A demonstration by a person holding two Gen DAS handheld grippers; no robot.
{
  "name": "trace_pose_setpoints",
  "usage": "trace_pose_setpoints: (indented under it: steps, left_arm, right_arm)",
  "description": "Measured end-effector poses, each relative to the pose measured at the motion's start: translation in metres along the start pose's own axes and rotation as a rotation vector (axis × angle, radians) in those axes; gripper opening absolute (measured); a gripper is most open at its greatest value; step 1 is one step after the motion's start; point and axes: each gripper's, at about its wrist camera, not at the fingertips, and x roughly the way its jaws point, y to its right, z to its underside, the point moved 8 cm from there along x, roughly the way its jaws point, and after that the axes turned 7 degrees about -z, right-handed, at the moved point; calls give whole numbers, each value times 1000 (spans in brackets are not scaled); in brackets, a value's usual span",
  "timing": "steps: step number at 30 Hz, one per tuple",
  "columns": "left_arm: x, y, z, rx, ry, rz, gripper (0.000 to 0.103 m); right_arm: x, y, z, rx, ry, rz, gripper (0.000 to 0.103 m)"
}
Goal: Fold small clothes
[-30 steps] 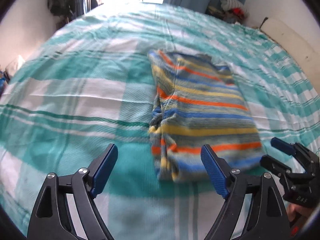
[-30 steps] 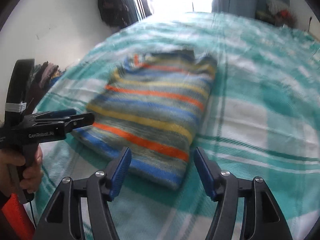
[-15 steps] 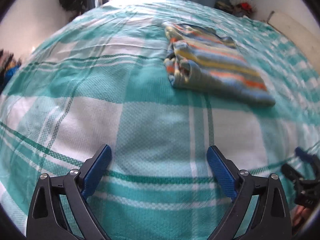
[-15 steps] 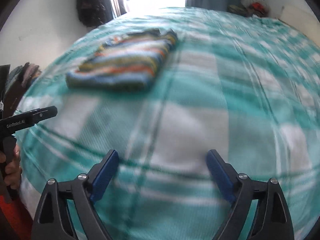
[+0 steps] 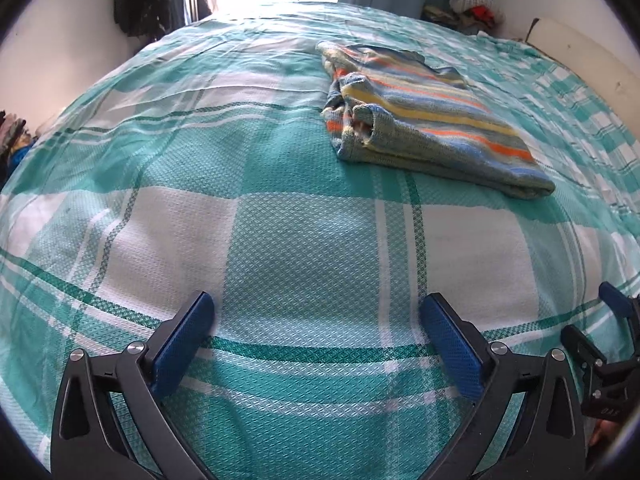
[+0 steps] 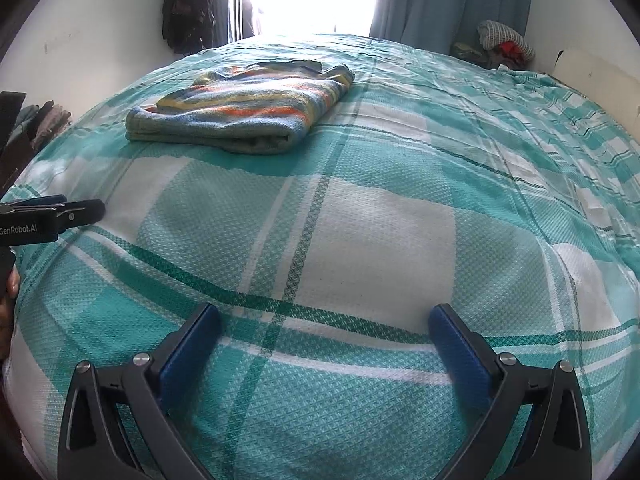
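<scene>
A folded striped garment [image 5: 432, 116] is lying on the checked bedspread [image 5: 280, 240], its long axis running from 11 toward 4 o'clock; open bedspread surrounds it. Left gripper [image 5: 316, 340] and right gripper [image 6: 324, 344] are opening, both empty.

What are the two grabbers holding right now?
Nothing. The left gripper and right gripper are opening with only the bedspread between their jaws. The folded striped garment lies apart, farther up the bed.
</scene>
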Motion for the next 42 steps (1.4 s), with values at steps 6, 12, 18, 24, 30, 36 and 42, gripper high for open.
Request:
trace_pose_setpoints:
  steps: [6, 12, 18, 24, 30, 36, 42]
  left_arm:
    - [-5, -2, -1, 2, -42, 29, 102]
    - [-39, -13, -65, -128, 12, 235, 102]
    - [23, -8, -140, -115, -47, 237, 102]
    - [74, 9, -141, -130, -119, 261, 99]
    - [87, 39, -150, -136, -113, 340, 58]
    - [73, 54, -163, -44, -89, 235, 16]
    - [26, 51, -186, -5, 8, 201, 16]
  right_arm:
    - [1, -1, 0, 2, -3, -2, 103]
    - [-6, 5, -11, 80, -101, -109, 103]
    - [-4, 49, -101, 332, 33, -349, 102]
    - [86, 64, -176, 502, -25, -626, 91]
    - [153, 32, -193, 584, -53, -797, 75]
    - [155, 12, -203, 352, -81, -458, 26]
    - [95, -36, -242, 56, 37, -305, 22]
